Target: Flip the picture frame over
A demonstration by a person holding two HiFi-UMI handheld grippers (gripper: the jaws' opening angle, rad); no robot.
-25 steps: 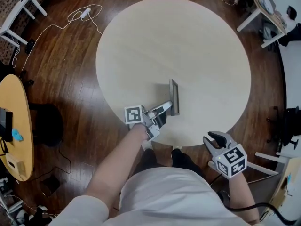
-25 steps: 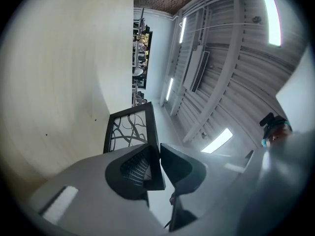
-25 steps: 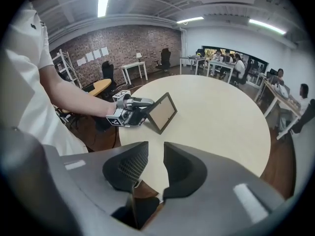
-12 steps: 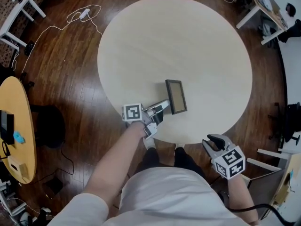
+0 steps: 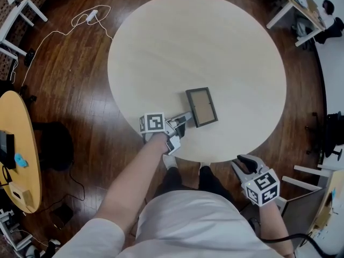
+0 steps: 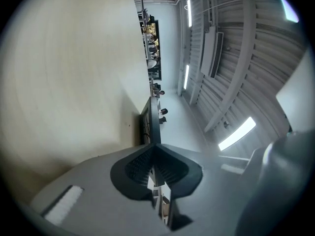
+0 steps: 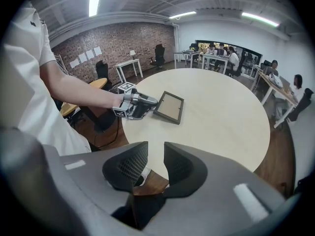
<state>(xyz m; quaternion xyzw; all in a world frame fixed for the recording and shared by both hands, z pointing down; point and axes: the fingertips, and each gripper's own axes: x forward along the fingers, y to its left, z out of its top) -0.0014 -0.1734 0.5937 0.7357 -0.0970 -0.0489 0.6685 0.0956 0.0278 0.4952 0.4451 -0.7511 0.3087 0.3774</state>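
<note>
The picture frame, dark-rimmed with a tan panel facing up, lies flat on the round pale table. My left gripper points level at the frame's near left edge. Its jaws are closing and look almost together, and I see nothing between the pads. In the left gripper view the frame shows edge-on just beyond the left gripper. My right gripper hangs off the table's near rim, open and empty. The right gripper view shows the frame, the left gripper beside it, and the right gripper.
A dark wooden floor surrounds the table. A yellow round table stands at the left and white desks at the far right. A white cable lies on the floor at the far left. Seated people show in the background.
The frame went from standing on its edge to lying flat with the tan panel up. The left gripper sank with it and its jaws drew together. The right gripper barely moved.
</note>
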